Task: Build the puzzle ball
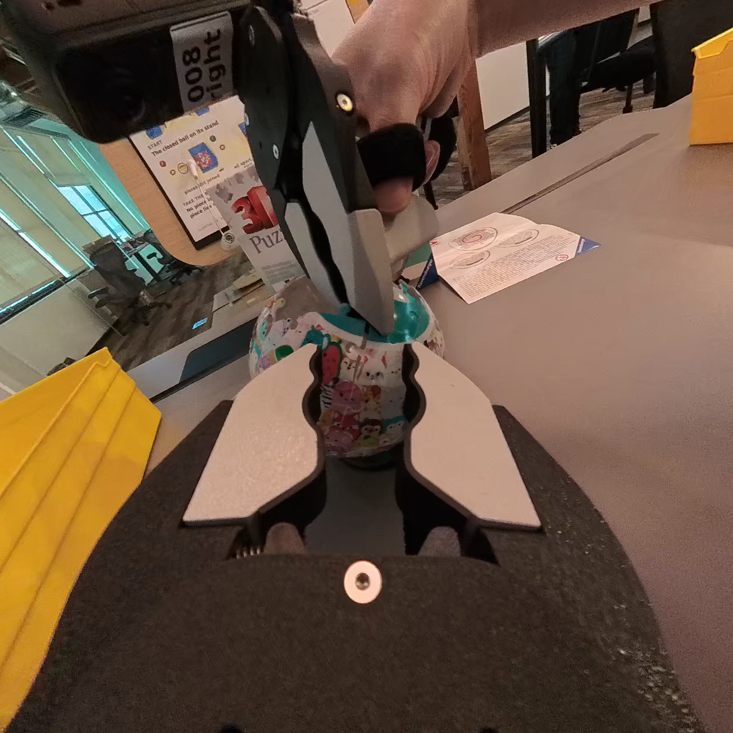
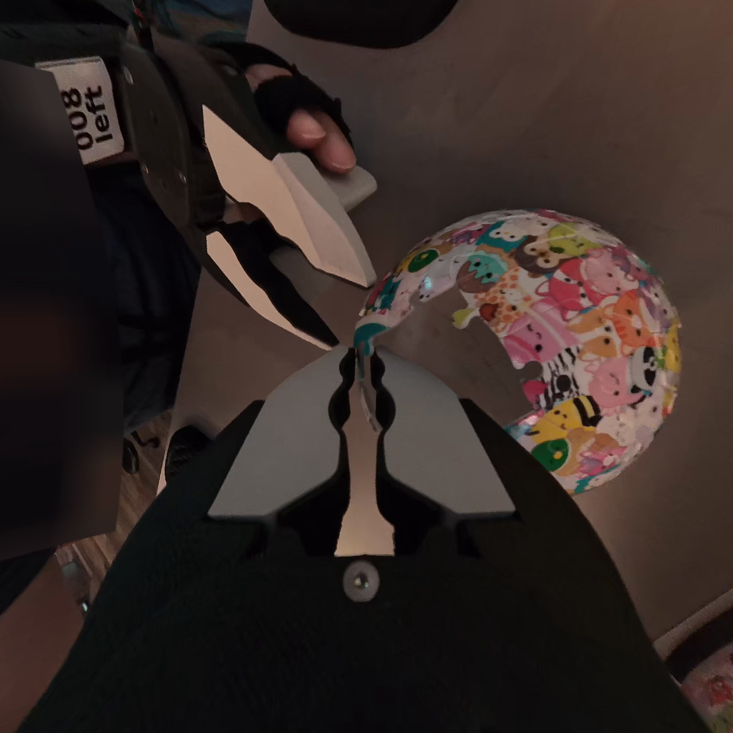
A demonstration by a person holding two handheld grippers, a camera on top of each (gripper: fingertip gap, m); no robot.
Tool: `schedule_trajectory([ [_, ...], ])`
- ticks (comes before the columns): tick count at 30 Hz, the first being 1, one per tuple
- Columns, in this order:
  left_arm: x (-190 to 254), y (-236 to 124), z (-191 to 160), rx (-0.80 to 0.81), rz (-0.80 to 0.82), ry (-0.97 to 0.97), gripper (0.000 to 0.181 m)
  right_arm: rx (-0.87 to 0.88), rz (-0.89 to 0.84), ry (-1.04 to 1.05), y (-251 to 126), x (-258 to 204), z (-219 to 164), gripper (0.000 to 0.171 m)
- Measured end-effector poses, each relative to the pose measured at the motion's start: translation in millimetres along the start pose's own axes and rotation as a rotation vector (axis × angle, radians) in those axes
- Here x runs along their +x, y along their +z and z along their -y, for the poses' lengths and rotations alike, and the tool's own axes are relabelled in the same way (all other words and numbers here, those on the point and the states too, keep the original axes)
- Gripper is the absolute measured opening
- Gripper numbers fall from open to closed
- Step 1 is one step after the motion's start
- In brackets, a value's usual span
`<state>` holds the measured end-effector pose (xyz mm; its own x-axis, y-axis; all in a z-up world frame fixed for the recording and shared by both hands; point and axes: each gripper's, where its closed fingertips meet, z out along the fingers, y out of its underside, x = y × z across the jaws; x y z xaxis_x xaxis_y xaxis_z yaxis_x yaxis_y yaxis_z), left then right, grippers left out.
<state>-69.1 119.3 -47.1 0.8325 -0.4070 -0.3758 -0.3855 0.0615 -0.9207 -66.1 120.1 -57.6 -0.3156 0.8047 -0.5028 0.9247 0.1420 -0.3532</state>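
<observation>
While the left tongs (image 1: 361,357) stand spread around the puzzle ball (image 1: 357,400) on the bench (image 1: 595,377), the right tongs (image 2: 363,353) pinch a teal piece (image 2: 365,337) at its open rim

Bright fisheye left view (right view dim)

1. Bench (image 1: 595,396): grey, matte top with a dark seam running across it.
2. Puzzle ball (image 1: 357,400): stands near the middle of the bench.
3. Folded paper sheet (image 1: 511,254): lies flat, to the right beyond the ball.
4. Puzzle box (image 1: 265,254): upright behind the ball.
5. Yellow bins: one at the left edge (image 1: 59,456), one at the far right (image 1: 712,87).
</observation>
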Motion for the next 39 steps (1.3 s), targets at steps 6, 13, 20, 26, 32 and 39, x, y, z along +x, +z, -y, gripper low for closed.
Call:
schedule_trajectory([
  [6, 0.9, 1.0, -1.4, -0.006, -0.008, -0.016, 0.04, -0.018, 0.004, 0.001, 3.5, -3.2, -1.4, 0.009],
  [13, 0.5, 0.0, 0.4, 0.001, -0.006, -0.023, 0.04, -0.108, -0.034, -0.003, 9.8, -2.4, -8.0, 0.005],
  [20, 2.4, 0.9, -0.8, -0.006, -0.014, -0.018, 0.04, -0.116, -0.021, 0.029, 9.6, -3.6, -7.7, 0.004],
  [26, 2.3, 0.8, -0.6, -0.005, -0.015, -0.011, 0.041, -0.121, -0.024, 0.027, 9.3, -3.8, -7.8, 0.004],
  [32, 5.3, 0.3, 0.2, 0.004, -0.036, 0.006, 0.041, -0.061, -0.008, 0.088, 7.5, -3.7, -1.7, 0.004],
  [39, -6.5, -8.4, 13.9, 0.04, -0.093, 0.083, 0.047, -0.052, -0.014, 0.088, 8.8, -3.9, -1.1, 0.004],
])
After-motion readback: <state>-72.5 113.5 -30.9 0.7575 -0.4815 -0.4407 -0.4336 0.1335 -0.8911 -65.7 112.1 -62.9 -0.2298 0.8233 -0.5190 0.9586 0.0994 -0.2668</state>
